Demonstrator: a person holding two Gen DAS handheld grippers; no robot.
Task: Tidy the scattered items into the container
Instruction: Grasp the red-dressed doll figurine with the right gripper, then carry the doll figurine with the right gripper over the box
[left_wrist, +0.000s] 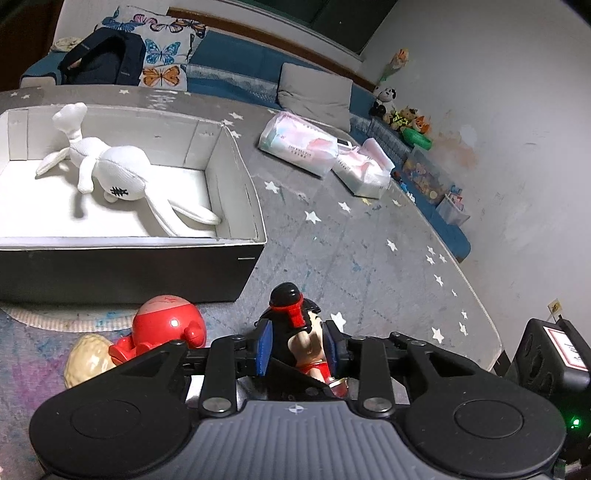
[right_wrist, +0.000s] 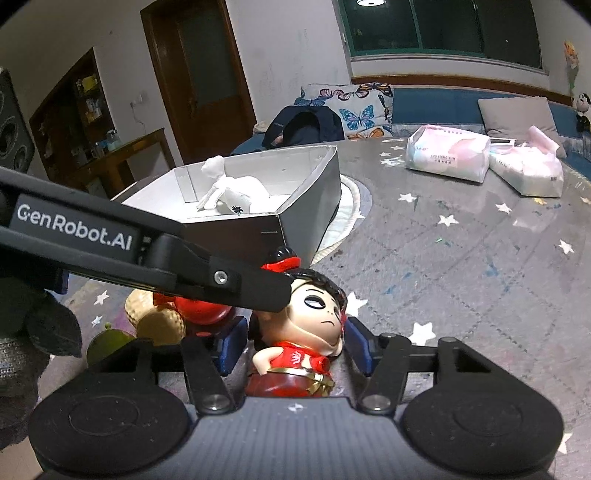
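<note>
A grey mat (left_wrist: 369, 258) printed with white stars covers most of the floor, with a blue padded border along the wall behind it. On the mat stands the container (left_wrist: 129, 266) – an open box, dark outside and white inside. A white plush rabbit (left_wrist: 110, 166) lies in it on its side, limbs sprawled across the bottom. Well apart from the box, towards the wall, two soft packs of tissues (left_wrist: 295, 147) sit side by side, touching or nearly so.

Just outside the near wall of the box, three toys cluster on the mat. The doll figurine (right_wrist: 314, 314), with black hair, a red hair tie and red clothes, stands between the blue pads of both tools at once. The right gripper (right_wrist: 295, 343) has one pad close on either side of the doll, about level with its chin; whether they press on it cannot be told. The left gripper (left_wrist: 297, 345) reaches in from the left side of the right wrist view, one finger lying across the doll's hair – its pads also flank the doll closely, and contact cannot be told. Beside the doll is a round red toy (left_wrist: 166, 321), and against that a smaller cream ridged toy (left_wrist: 88, 360)
</note>
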